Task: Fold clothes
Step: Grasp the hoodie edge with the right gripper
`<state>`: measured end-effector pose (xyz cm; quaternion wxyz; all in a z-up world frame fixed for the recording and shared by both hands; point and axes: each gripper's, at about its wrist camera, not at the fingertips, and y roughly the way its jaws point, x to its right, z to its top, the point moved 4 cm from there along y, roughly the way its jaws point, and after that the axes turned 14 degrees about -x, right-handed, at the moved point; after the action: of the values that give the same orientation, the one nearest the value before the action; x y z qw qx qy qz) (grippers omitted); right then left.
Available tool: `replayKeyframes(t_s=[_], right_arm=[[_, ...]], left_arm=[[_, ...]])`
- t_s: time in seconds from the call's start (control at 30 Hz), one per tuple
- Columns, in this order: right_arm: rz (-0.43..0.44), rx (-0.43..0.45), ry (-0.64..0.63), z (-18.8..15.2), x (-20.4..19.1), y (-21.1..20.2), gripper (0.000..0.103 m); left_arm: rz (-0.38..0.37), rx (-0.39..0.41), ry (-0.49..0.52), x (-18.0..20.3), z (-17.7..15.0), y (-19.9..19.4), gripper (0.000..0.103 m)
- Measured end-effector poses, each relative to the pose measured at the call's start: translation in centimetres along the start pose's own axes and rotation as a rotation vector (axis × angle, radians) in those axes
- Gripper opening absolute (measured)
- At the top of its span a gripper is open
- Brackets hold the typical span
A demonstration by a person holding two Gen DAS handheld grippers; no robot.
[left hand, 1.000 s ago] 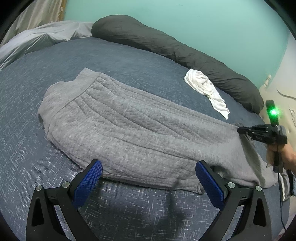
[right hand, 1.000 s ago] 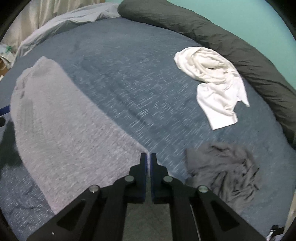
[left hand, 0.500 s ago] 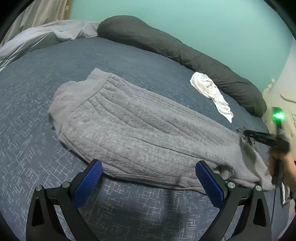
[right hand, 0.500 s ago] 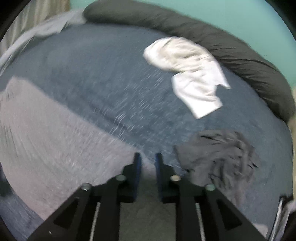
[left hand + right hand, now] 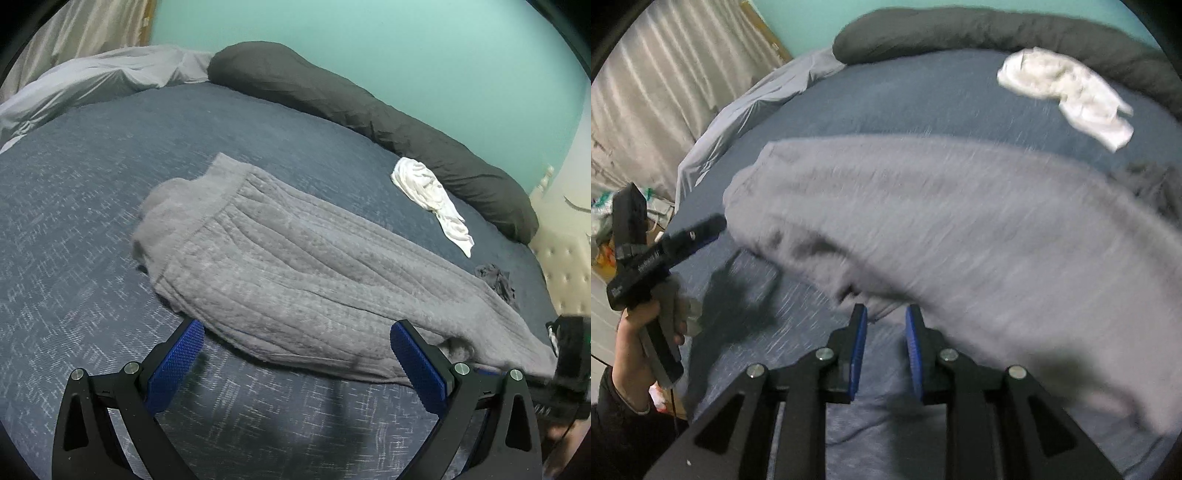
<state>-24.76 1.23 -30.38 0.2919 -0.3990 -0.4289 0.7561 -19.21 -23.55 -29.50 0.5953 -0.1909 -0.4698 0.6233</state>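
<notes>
Left gripper (image 5: 295,360) hovers with jaws wide apart, empty, beside the grey trousers (image 5: 295,280) lying lengthwise on the bed (image 5: 92,221). Right gripper (image 5: 884,347) is parted, apparently around blurred cloth. White garment (image 5: 430,192) remains crumpled.

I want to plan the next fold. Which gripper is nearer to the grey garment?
Right. The right gripper sits over the grey garment edge; the left gripper hangs open just short of it.

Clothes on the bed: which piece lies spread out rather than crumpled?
The big grey knit garment; the white one and small dark one are bunched up.
</notes>
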Motion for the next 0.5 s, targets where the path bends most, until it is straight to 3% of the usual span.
replayKeyframes(t_s=[0.07, 0.2, 0.47, 0.5], right_arm=[[0.046, -0.006, 0.016, -0.9, -1.0, 0.9, 0.023], [0.071, 0.041, 0.081, -0.5, -1.6, 2.0, 0.046], [0.113, 0.105, 0.150, 0.4, -1.5, 2.5, 0.045], [0.129, 0.110, 0.146, 0.3, -1.5, 2.2, 0.036]], left_arm=[[-0.002, 0.003, -0.010, -0.4, 0.1, -0.1, 0.103], [0.000, 0.002, -0.017, -1.0, 0.0, -0.3, 0.103], [-0.008, 0.014, -0.032, -1.5, 0.0, -0.8, 0.103], [-0.008, 0.013, -0.032, -1.5, -0.1, -0.8, 0.103]])
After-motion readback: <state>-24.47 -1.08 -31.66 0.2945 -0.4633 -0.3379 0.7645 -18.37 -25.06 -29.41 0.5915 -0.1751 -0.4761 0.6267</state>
